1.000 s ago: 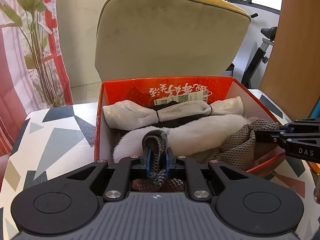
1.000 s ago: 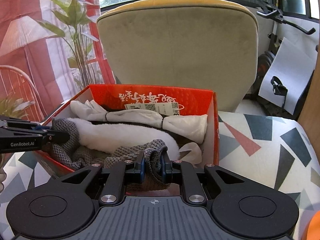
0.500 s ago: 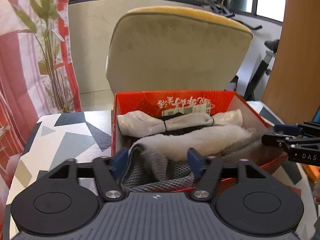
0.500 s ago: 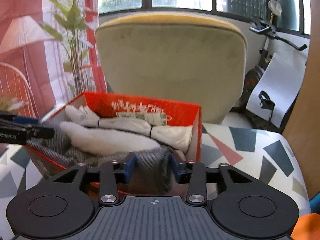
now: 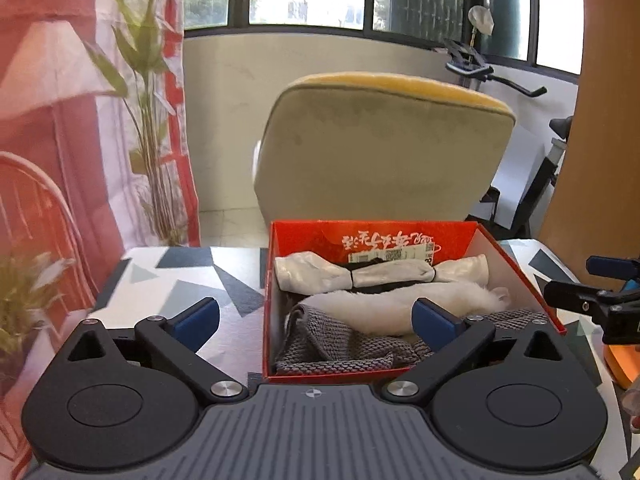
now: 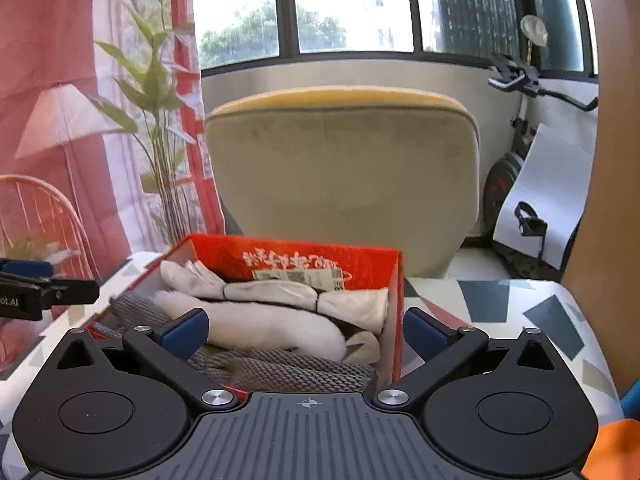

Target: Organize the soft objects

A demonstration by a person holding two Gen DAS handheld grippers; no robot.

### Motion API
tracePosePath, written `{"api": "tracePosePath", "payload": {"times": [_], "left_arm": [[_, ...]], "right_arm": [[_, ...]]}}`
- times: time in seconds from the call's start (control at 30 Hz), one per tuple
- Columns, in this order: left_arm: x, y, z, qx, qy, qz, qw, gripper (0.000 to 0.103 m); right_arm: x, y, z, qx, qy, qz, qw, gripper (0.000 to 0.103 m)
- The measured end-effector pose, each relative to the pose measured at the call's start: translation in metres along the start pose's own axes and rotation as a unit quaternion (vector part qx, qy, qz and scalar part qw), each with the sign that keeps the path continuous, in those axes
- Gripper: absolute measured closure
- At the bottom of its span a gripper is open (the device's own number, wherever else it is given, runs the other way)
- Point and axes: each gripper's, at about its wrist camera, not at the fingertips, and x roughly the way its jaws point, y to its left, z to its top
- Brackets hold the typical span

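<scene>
Grey knitted cloth (image 5: 340,344) lying folded in the near end of the red cardboard box (image 5: 269,312), beside white fluffy fabric (image 5: 384,306), likely light, limp and easiest pinched at a thick fold; left gripper (image 5: 316,320) and right gripper (image 6: 306,330) both spread wide, holding nothing, just short of that box.

One red box (image 5: 400,236), three soft items inside.
</scene>
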Motion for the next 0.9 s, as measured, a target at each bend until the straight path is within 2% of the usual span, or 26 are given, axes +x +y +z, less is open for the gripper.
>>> {"api": "tracePosePath", "payload": {"times": [0.27,0.43,0.53,0.7,0.9], "left_arm": [[-0.047,0.003,0.008,-0.022,-0.031,0.026,0.9989,0.0],[-0.082,0.0,0.014,-0.02,-0.051,0.041,0.9976,0.0],[-0.108,-0.007,0.019,-0.013,-0.065,0.08,0.9946,0.0],[-0.159,-0.008,0.026,-0.028,-0.096,0.071,0.9924,0.0],[-0.21,-0.021,0.026,-0.003,-0.114,0.105,0.9879,0.0]], "right_arm": [[-0.045,0.015,0.012,0.009,-0.033,0.003,0.999,0.0],[-0.083,0.025,0.02,0.013,-0.058,-0.008,0.998,0.0],[-0.111,0.03,0.026,0.018,-0.072,-0.014,0.997,0.0],[-0.156,0.039,0.035,0.012,-0.085,-0.021,0.996,0.0],[-0.206,0.051,0.045,0.031,-0.099,-0.028,0.994,0.0]]}}
